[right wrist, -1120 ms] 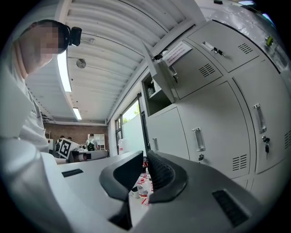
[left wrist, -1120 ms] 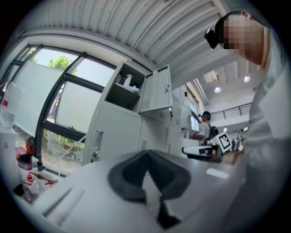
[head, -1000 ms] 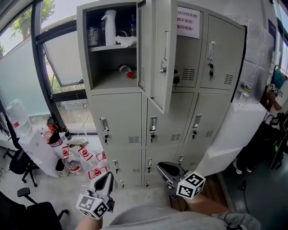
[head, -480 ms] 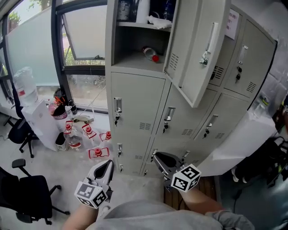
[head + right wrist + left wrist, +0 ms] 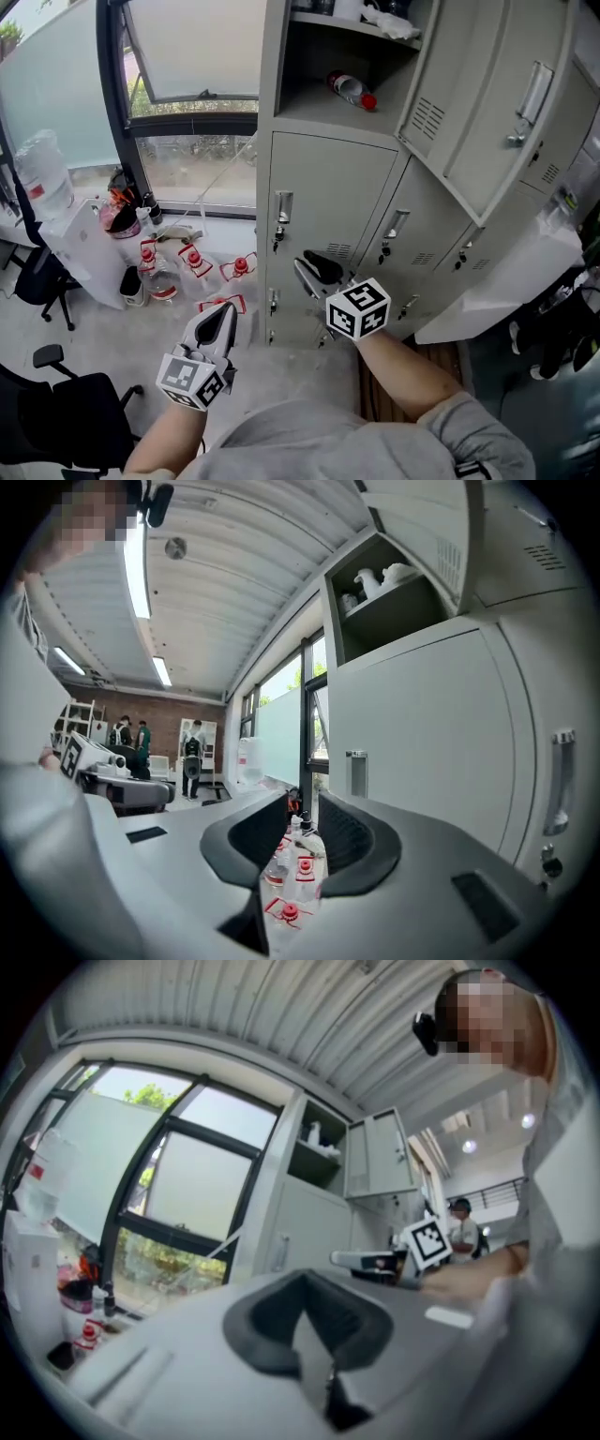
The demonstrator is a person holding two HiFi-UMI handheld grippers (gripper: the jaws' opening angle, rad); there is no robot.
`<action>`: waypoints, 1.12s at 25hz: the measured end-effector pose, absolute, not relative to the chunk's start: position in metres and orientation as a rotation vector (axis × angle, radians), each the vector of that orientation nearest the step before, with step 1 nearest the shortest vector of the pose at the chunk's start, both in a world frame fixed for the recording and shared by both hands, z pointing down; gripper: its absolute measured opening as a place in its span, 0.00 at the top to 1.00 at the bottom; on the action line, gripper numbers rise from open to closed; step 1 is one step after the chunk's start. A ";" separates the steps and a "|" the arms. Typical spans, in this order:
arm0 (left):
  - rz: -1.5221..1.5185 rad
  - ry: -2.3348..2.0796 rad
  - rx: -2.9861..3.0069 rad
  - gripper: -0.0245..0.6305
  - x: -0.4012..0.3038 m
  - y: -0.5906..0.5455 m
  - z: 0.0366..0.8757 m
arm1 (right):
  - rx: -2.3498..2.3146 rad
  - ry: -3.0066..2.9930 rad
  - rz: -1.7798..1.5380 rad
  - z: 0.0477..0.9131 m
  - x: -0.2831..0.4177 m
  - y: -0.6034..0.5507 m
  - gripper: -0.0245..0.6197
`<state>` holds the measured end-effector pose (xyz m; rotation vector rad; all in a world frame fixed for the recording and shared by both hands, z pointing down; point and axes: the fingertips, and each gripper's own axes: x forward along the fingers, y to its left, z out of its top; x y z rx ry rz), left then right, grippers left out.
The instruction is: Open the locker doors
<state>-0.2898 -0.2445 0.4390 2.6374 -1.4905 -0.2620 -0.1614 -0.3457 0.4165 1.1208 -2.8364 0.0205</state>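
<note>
My right gripper [image 5: 314, 272]: fingers just opening, nothing between. My left gripper [image 5: 217, 326]: fingers clenched, empty. Closed grey metal locker door [image 5: 328, 202] looks stiff, light; pinch silver handle [image 5: 282, 211], eleven o'clock.

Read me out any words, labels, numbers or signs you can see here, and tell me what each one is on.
No text here is readable.
Red labels on the bottles on the floor: too small to read.
Red label on the water jug: blurred.
Left marker cube and right marker cube: black-and-white square patterns, no words.
Locker doors: no lettering visible.
</note>
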 end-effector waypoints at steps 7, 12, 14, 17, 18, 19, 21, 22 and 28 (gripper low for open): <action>-0.213 -1.350 2.714 0.96 -0.338 -0.288 0.442 | 1.416 -2.658 0.016 0.420 -0.204 -0.441 0.77; -0.195 -1.256 2.733 0.96 -0.362 -0.304 0.451 | 1.618 -2.570 0.090 0.417 -0.209 -0.477 0.75; -0.194 -1.236 2.729 0.96 -0.371 -0.309 0.455 | 1.656 -2.544 0.104 0.418 -0.212 -0.485 0.75; -0.195 -1.218 2.724 0.96 -0.385 -0.314 0.457 | 1.690 -2.504 0.116 0.423 -0.217 -0.493 0.75; -0.196 -1.212 2.723 0.96 -0.389 -0.315 0.458 | 1.709 -2.491 0.122 0.423 -0.217 -0.496 0.75; -0.198 -1.206 2.721 0.96 -0.392 -0.316 0.459 | 1.730 -2.481 0.132 0.424 -0.216 -0.499 0.74; -0.205 -1.198 2.714 0.96 -0.398 -0.317 0.463 | 1.766 -2.468 0.149 0.424 -0.213 -0.503 0.74; -0.208 -1.196 2.710 0.96 -0.400 -0.318 0.464 | 1.779 -2.462 0.149 0.424 -0.212 -0.504 0.74; -0.213 -1.171 2.698 0.96 -0.406 -0.320 0.471 | 1.731 -2.482 0.127 0.425 -0.221 -0.503 0.74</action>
